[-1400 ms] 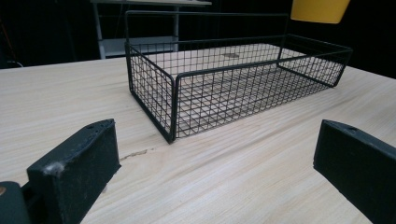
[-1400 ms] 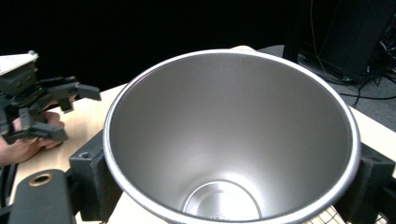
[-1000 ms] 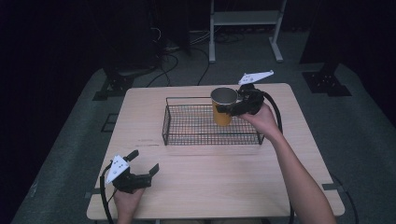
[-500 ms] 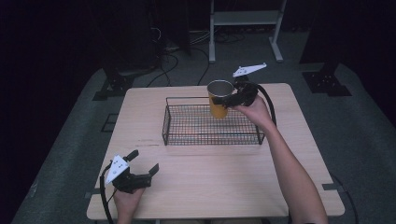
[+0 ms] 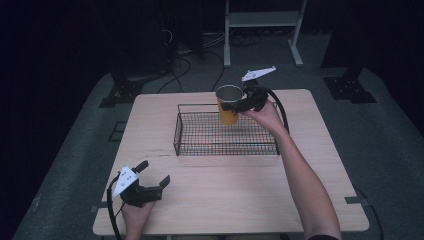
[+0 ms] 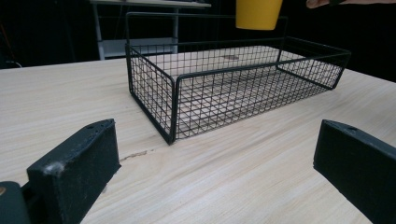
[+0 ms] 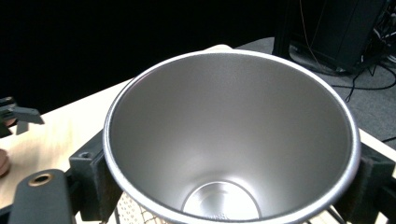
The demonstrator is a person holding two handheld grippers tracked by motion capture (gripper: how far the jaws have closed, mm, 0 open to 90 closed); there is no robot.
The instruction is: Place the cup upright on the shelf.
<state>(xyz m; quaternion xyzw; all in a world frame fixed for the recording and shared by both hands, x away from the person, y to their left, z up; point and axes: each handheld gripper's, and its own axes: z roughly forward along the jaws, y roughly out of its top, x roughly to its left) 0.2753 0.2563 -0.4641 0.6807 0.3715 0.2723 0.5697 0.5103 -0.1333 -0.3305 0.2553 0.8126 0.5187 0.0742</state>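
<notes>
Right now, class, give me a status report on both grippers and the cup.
Right gripper shut on yellow cup, held above wire basket. Left gripper open, near table edge. Cup empty; nothing blocking.

Open desk [image 5: 240,195] all along the near edge between the left gripper [image 5: 151,176] and the wire basket [image 5: 226,148], only its upright mesh walls barring the far middle, yellow cup [image 5: 229,105] held clear above them.
</notes>
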